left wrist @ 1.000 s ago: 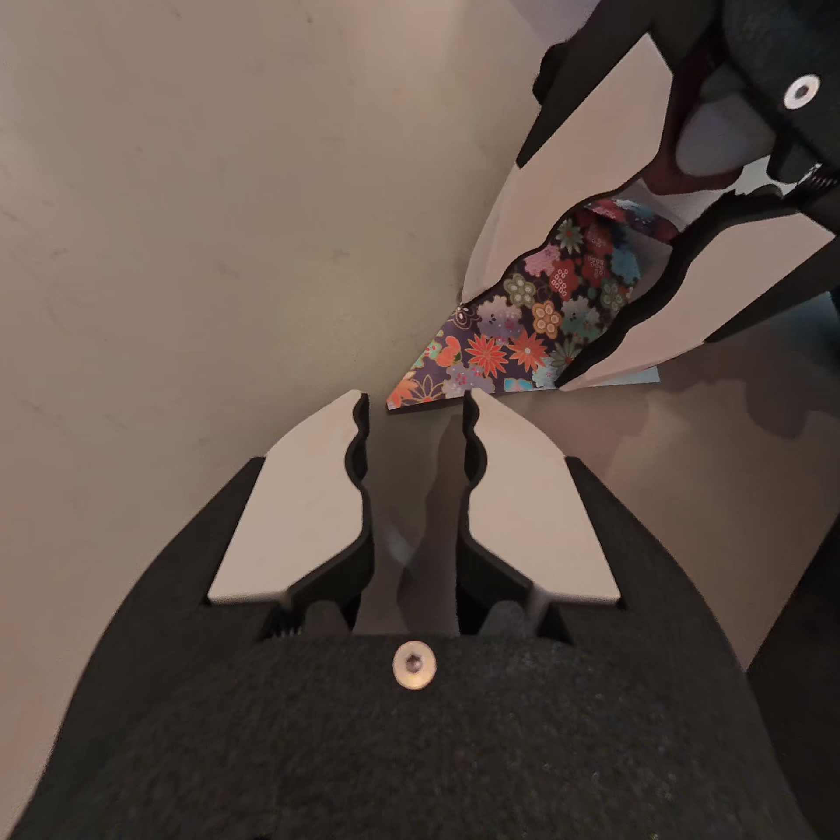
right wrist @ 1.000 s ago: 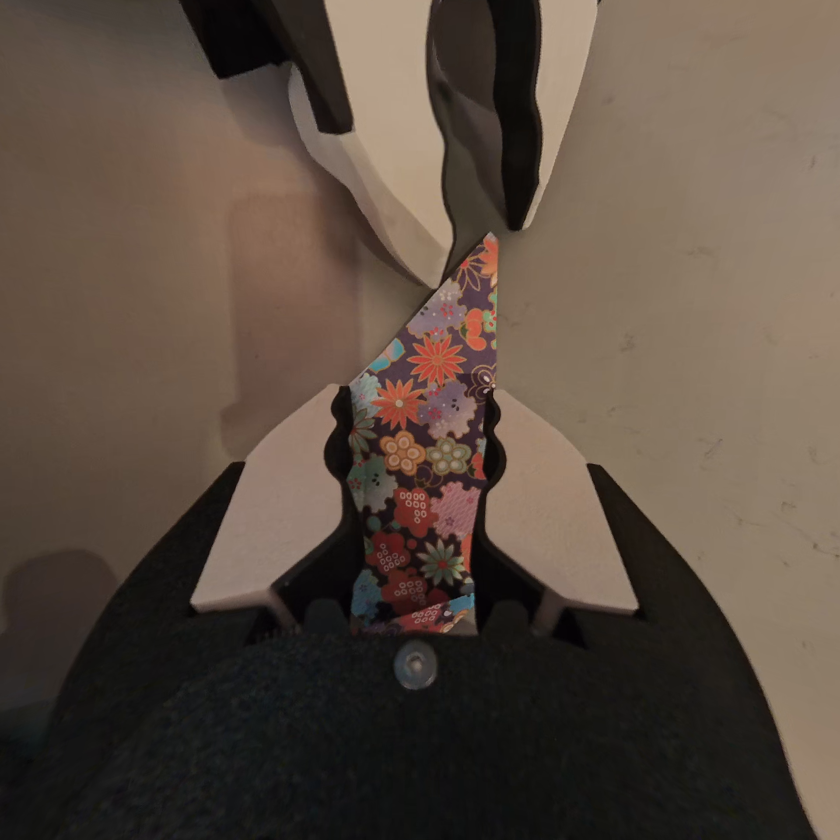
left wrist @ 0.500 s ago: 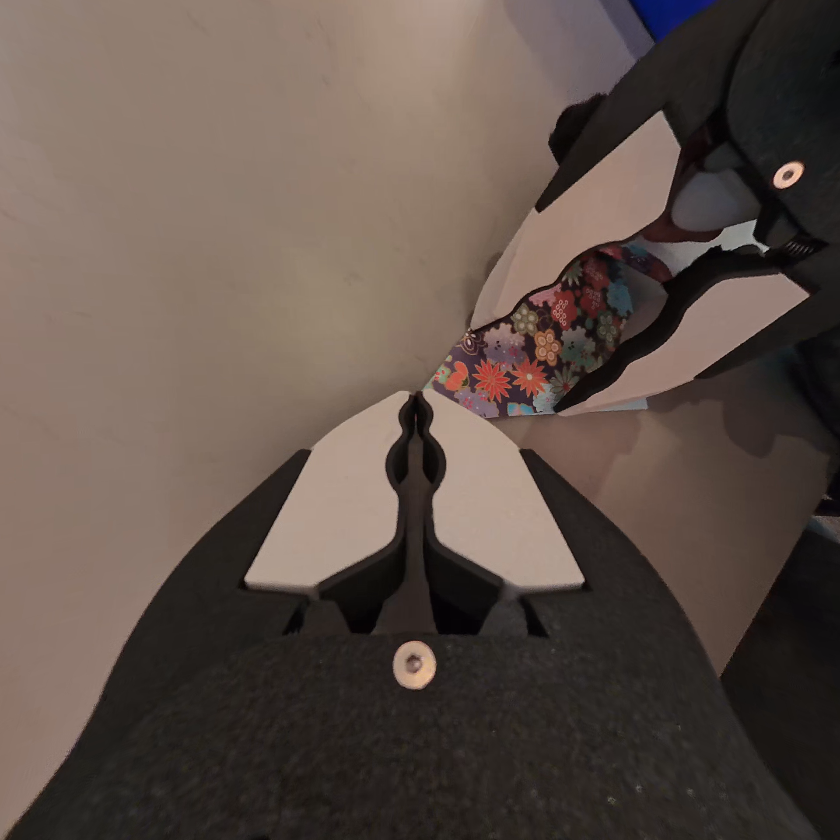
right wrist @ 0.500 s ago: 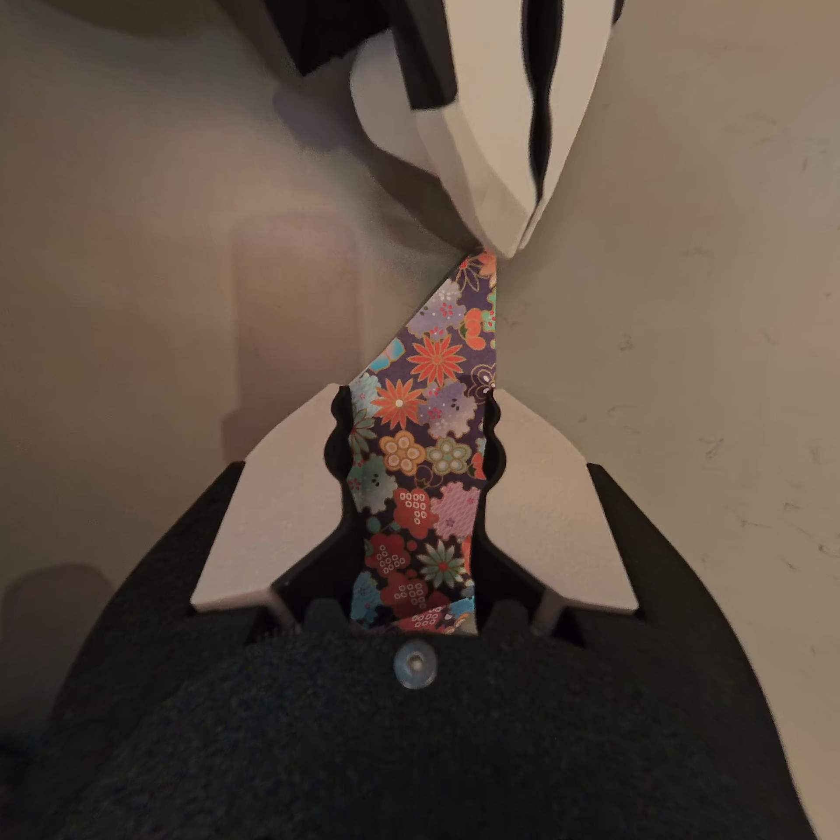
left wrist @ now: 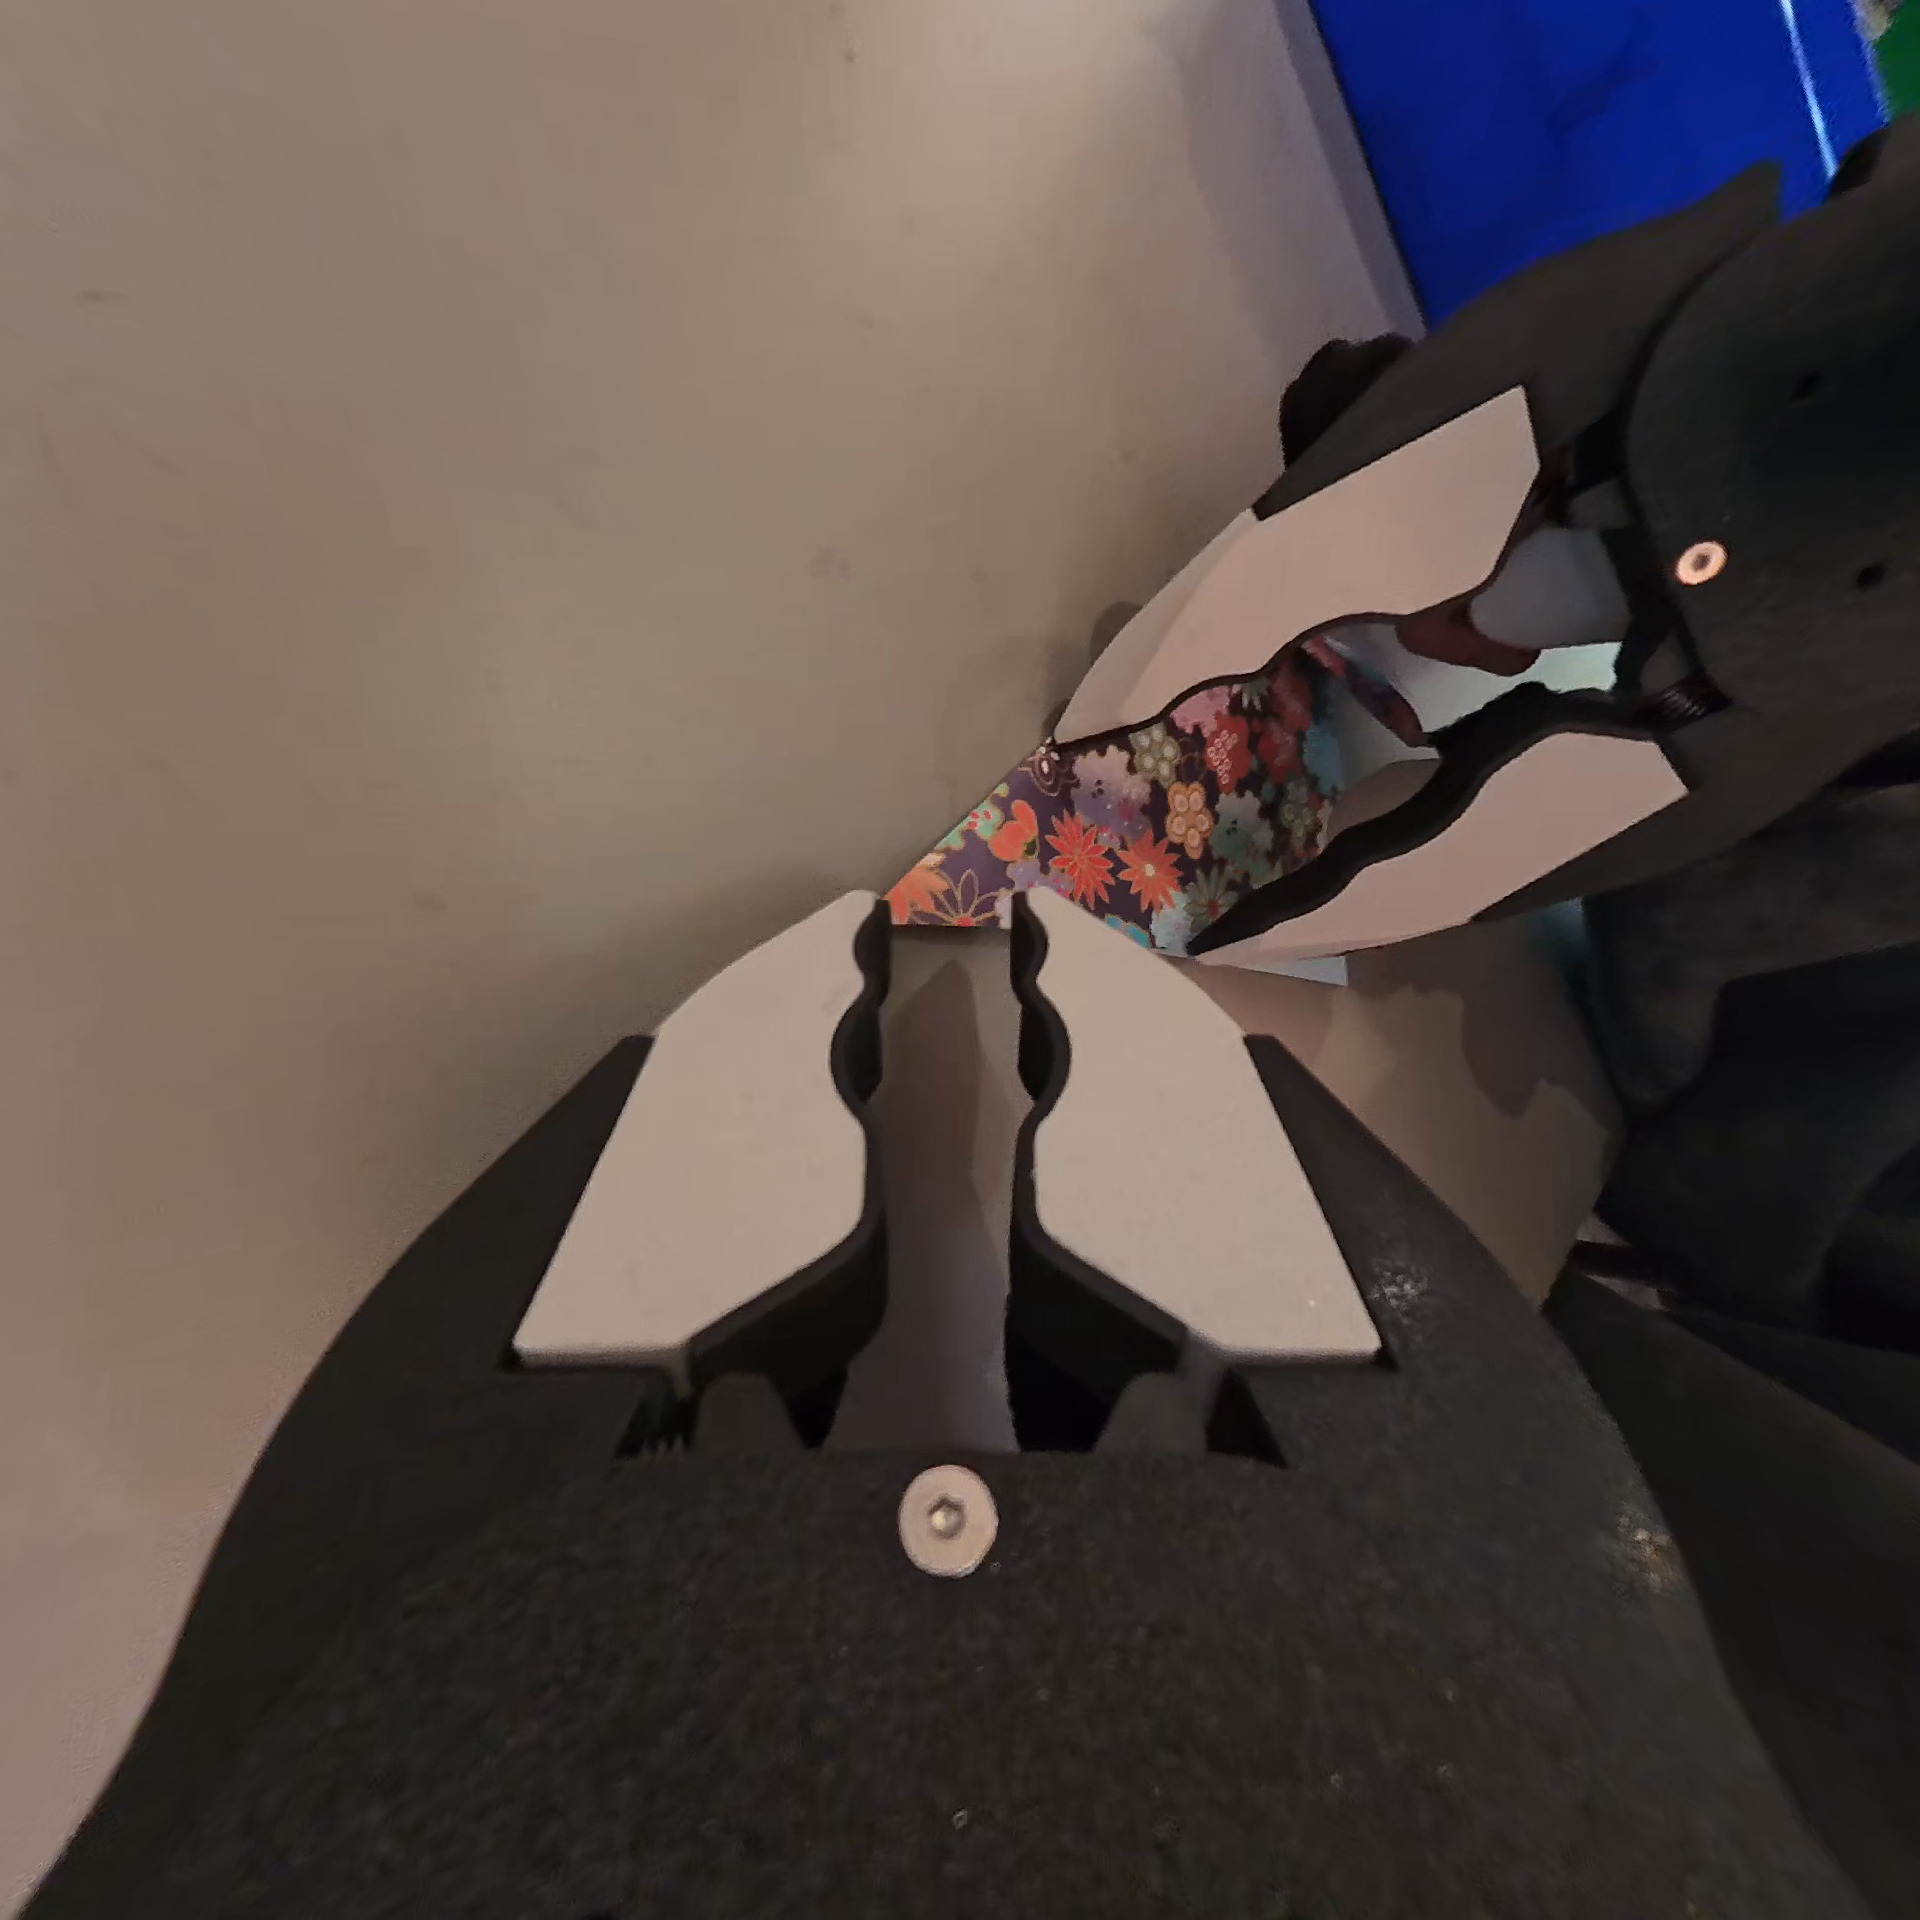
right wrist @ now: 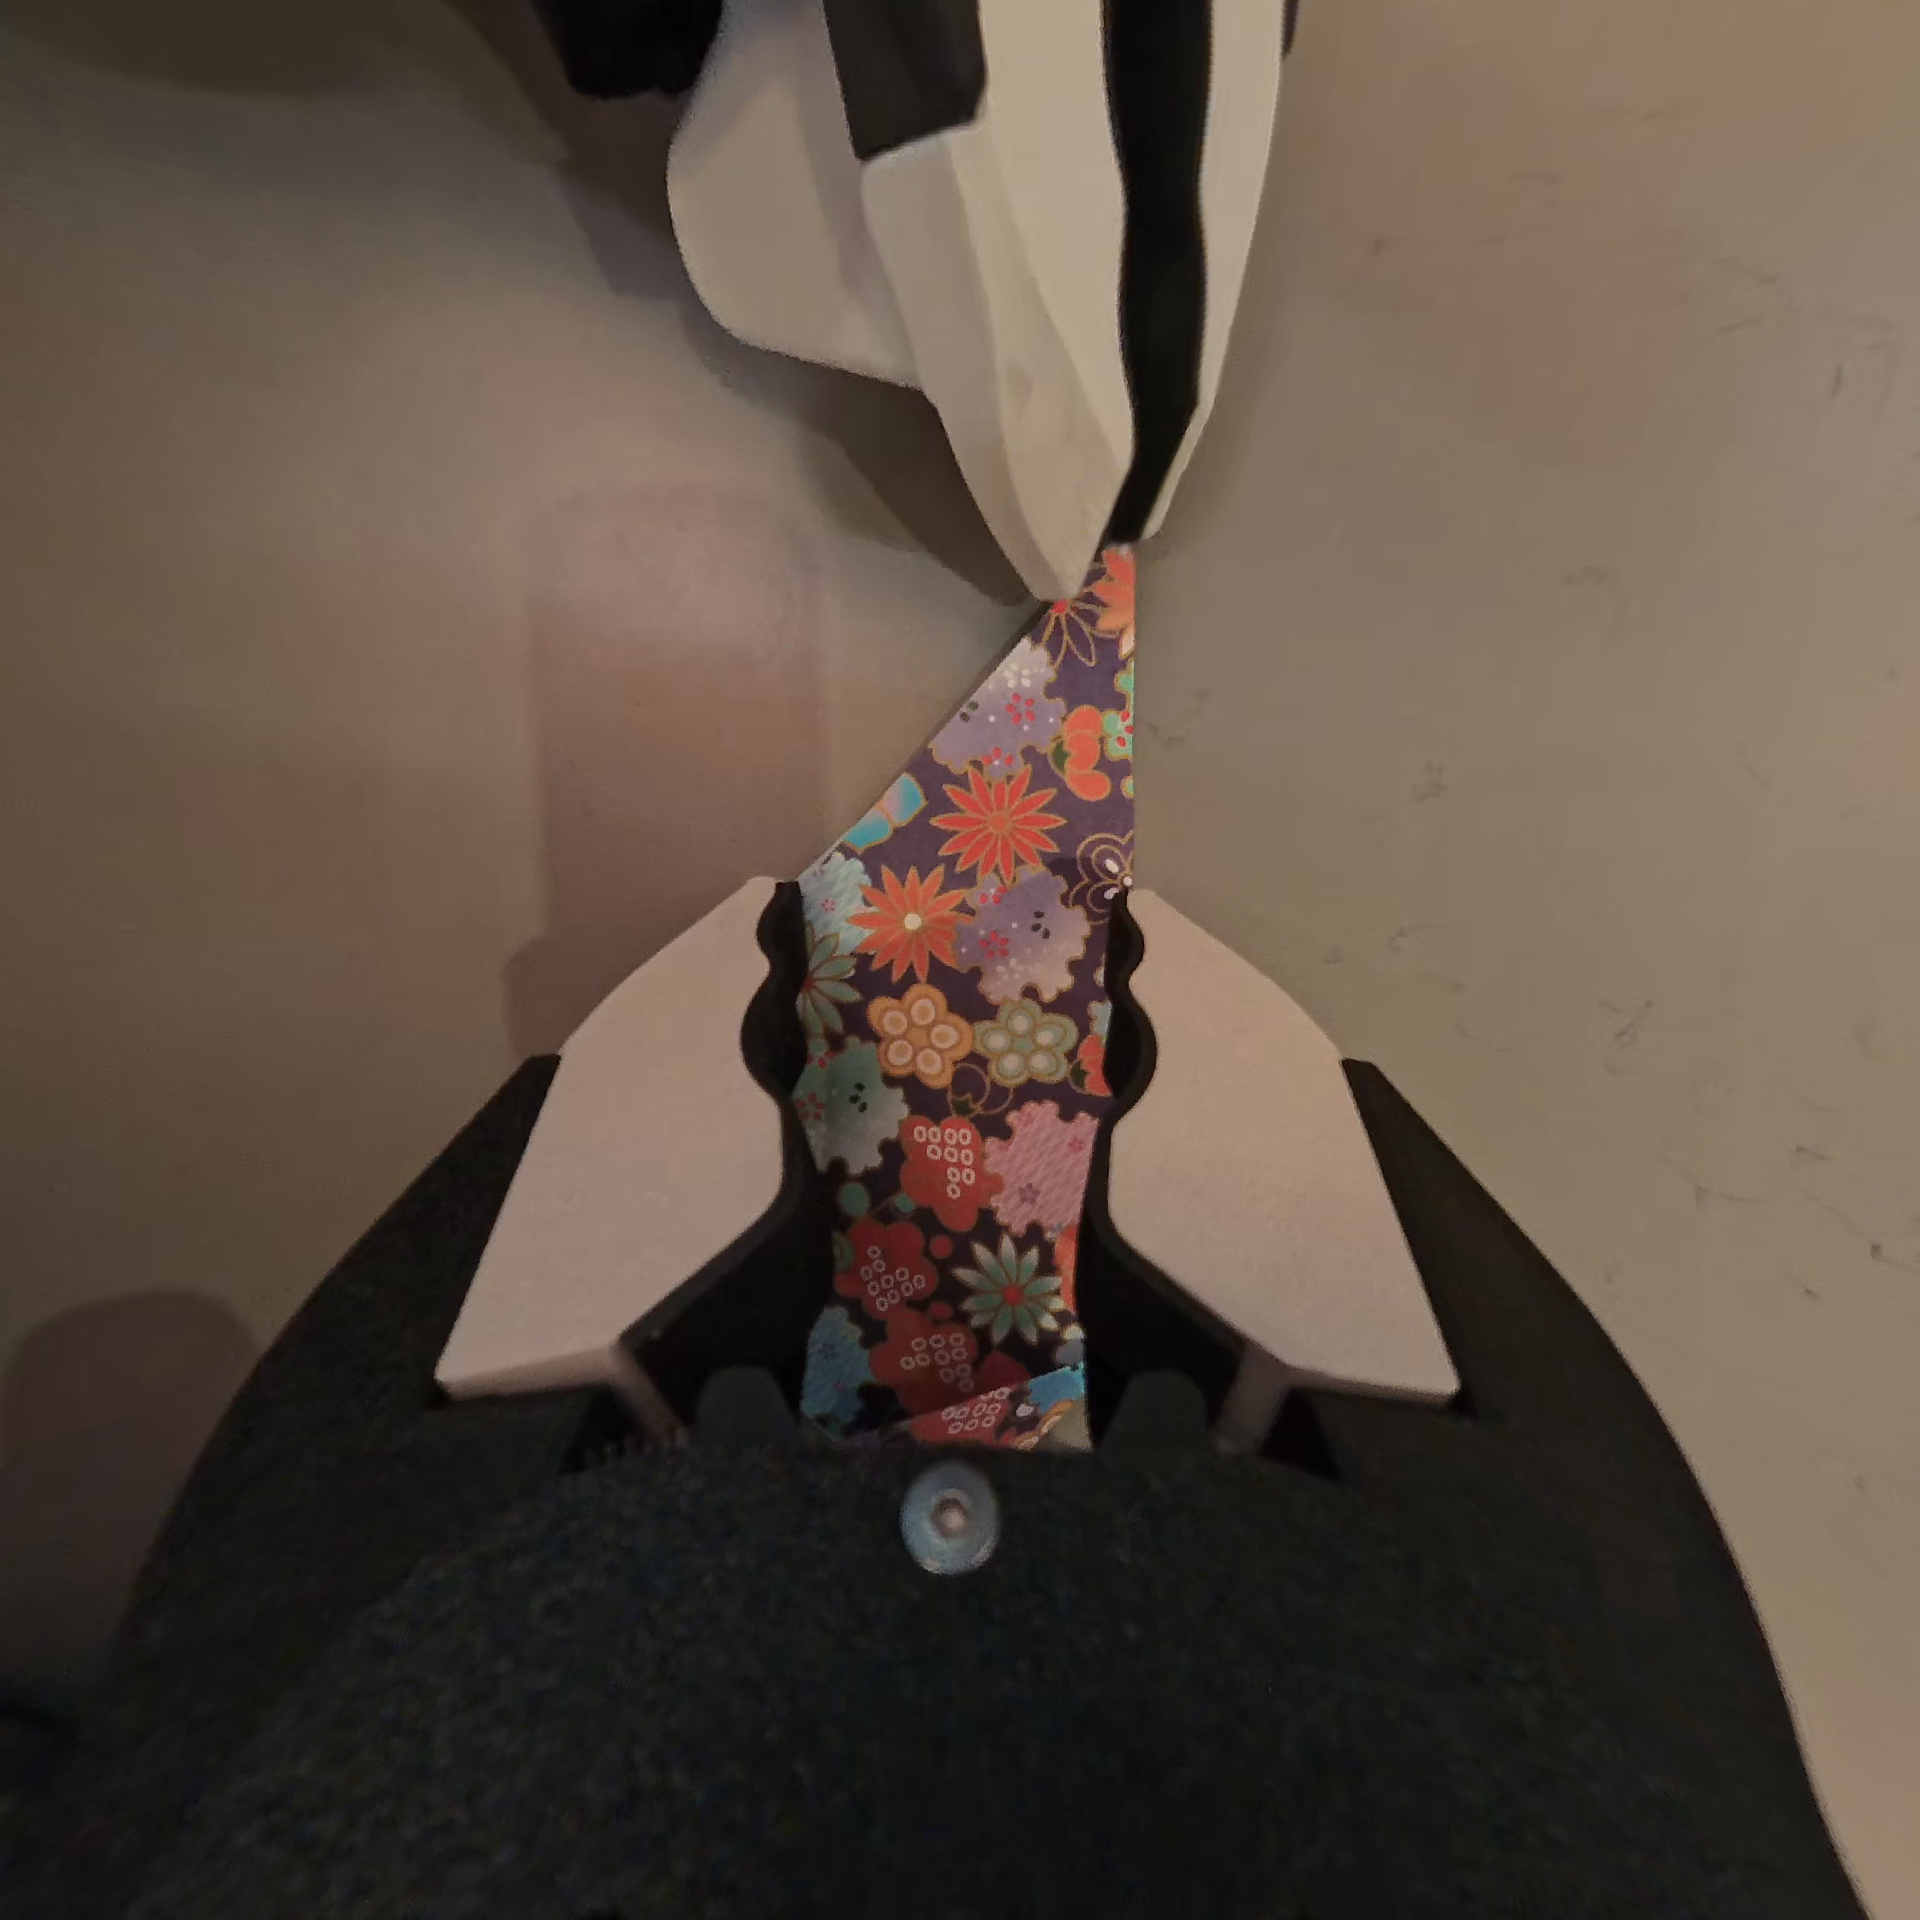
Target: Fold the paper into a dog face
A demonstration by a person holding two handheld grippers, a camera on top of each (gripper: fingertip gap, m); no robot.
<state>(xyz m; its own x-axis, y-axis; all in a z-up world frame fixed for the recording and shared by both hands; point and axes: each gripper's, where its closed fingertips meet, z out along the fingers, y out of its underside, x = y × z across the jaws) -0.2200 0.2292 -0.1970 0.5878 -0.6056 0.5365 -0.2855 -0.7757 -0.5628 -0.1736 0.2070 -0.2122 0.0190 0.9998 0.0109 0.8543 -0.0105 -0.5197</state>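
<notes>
The paper (right wrist: pixel 987 935) is a folded piece with a flower print on dark purple, lying on the beige table (right wrist: pixel 1558 727) with one pointed corner stretched out. My right gripper (right wrist: pixel 951 896) is open, its two fingers on either side of the paper's wider part. It also shows in the left wrist view (left wrist: pixel 1127 836), over the paper (left wrist: pixel 1143 831). My left gripper (left wrist: pixel 951 906) is open by a small gap, its tips right at the paper's pointed corner. It also shows at the top of the right wrist view (right wrist: pixel 1107 561).
A blue object (left wrist: pixel 1558 125) lies beyond the table's far edge at the top right of the left wrist view. A dark shape (left wrist: pixel 1766 1143) stands to the right behind my right gripper. Bare tabletop (left wrist: pixel 416 520) stretches to the left. The gap from one gripper's tips to the other's is roughly 6 cm. To the dark shape (left wrist: pixel 1766 1143): right tips about 25 cm, left tips about 30 cm.
My left gripper was open, shut at the paper's pointed corner half a second ago, and is open again now. My right gripper and the paper have stayed in place.
</notes>
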